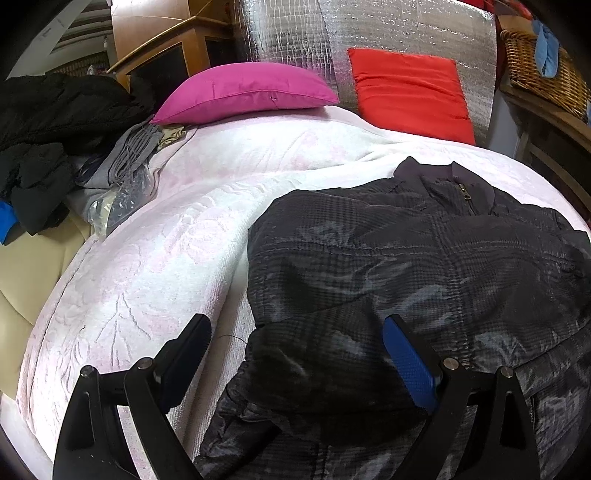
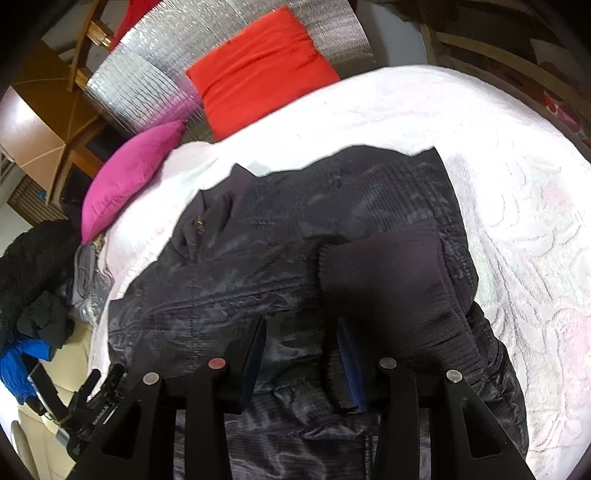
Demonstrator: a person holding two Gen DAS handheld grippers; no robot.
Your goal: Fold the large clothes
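Note:
A dark grey checked jacket lies front up on the white bedspread, collar and zip toward the pillows. My left gripper is open and empty, its fingers wide apart just above the jacket's lower left edge, where a sleeve is folded in. In the right wrist view the same jacket fills the middle. My right gripper is partly open above it. A dark ribbed cuff of the folded-in sleeve drapes over the right finger; no grip on it shows.
A magenta pillow and a red pillow lie at the head of the bed against a silver foil panel. A heap of dark and grey clothes lies on the left. A wicker basket stands at right.

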